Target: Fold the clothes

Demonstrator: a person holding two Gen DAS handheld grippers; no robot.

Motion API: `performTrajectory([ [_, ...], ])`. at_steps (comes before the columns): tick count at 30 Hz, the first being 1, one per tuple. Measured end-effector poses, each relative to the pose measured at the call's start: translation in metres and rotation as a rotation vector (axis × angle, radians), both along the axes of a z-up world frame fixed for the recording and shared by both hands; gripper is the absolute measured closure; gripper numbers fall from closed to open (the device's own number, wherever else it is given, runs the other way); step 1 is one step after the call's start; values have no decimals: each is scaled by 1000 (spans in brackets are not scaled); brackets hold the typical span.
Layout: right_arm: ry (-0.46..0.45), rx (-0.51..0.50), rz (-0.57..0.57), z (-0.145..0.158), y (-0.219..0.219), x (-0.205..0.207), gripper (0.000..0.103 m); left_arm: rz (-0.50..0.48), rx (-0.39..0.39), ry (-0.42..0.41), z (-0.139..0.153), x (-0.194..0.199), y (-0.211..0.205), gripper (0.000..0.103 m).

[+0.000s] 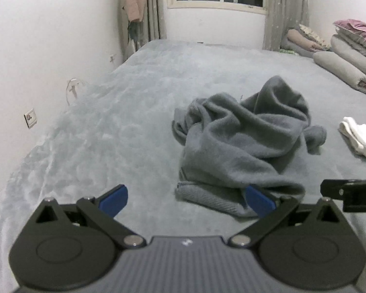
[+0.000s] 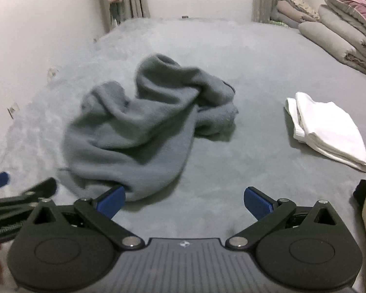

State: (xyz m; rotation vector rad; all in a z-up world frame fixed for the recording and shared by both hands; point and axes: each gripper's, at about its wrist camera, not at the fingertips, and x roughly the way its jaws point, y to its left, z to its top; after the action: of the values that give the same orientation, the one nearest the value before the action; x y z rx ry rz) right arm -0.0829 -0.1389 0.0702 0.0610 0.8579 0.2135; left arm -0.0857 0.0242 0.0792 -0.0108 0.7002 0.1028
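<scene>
Left wrist view, left gripper (image 1: 186,199) jaws wide at grey sweater (image 1: 241,141) hem, right gripper (image 2: 185,200) likewise wide, empty

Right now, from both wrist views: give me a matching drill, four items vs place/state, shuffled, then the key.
Items
1. grey sweater
2. white garment
3. stacked quilts
4. left gripper

Place or state
A. folded, lying on the bed to the right
B. open, one of its fingers at the hem
C. crumpled heap, middle of the bed
D. piled at the far right edge

Pairs: 1-C, 2-A, 3-D, 4-B
</scene>
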Motion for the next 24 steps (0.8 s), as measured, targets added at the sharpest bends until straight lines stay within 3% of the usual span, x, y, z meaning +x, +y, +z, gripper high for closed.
performTrajectory([
  [4, -26, 34, -16, 21, -22, 21, 0, 15, -11, -30, 6, -8, 6, 0],
  [7, -67, -22, -21, 25, -27, 29, 0, 15, -7, -30, 5, -13, 5, 0],
  [13, -107, -77, -22, 9, -31, 32, 0, 18, 7, -5, 1, -13, 4, 0],
  [15, -111, -88, -21, 11, -22, 15, 0, 15, -1, -8, 2, -13, 4, 0],
  [19, -94, -139, -30, 0, -48, 52, 0, 0, 13, -6, -2, -13, -2, 0],
  [21, -83, -147, -29, -5, -24, 39, 0, -8, -1, 18, -7, -11, -3, 0],
  [24, -73, -148, -22, -4, -30, 31, 0, -18, -12, 38, -11, -11, -4, 0],
])
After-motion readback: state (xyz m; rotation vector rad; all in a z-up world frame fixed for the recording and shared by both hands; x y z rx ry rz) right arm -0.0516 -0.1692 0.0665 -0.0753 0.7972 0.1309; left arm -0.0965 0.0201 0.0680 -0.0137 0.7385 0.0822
